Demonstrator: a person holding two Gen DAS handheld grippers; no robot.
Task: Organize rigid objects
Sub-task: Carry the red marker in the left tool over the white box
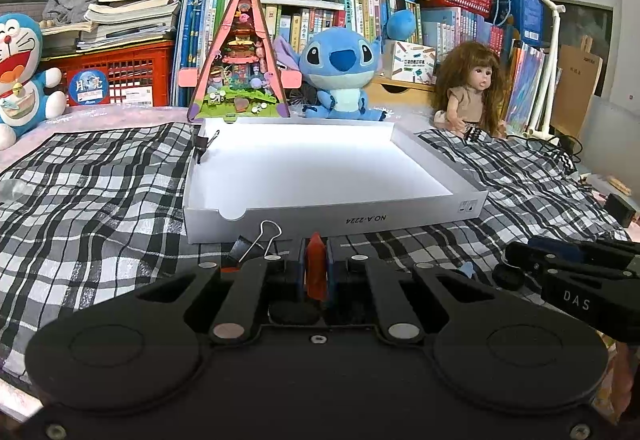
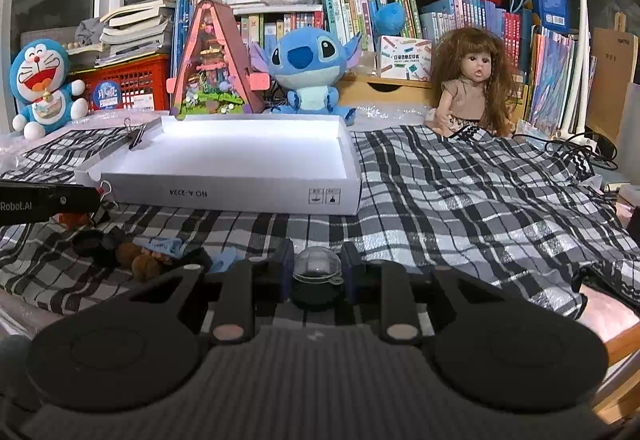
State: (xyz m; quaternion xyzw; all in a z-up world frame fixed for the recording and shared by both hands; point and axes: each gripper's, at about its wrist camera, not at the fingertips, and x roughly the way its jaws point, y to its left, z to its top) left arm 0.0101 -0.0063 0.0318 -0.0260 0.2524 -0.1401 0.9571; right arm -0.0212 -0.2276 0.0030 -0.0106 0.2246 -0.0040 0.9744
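A shallow white box (image 1: 440, 216) lies open on the plaid cloth; it also shows in the right wrist view (image 2: 240, 196). My left gripper (image 1: 316, 266) is shut on a small red-orange piece (image 1: 316, 268), just in front of the box's near wall. My right gripper (image 2: 316, 270) is shut on a small clear-domed black object (image 2: 317, 272), in front of the box's right end. A black binder clip (image 1: 246, 246) lies by the left fingers. Small brown, blue and black items (image 2: 144, 258) lie on the cloth left of the right gripper.
Another binder clip (image 1: 204, 144) grips the box's left rim. Stitch plush (image 1: 340, 76), a doll (image 1: 474, 92), a pink triangular toy house (image 1: 240, 64) and a Doraemon plush (image 1: 20, 76) stand behind the box. Books and red crates fill the back.
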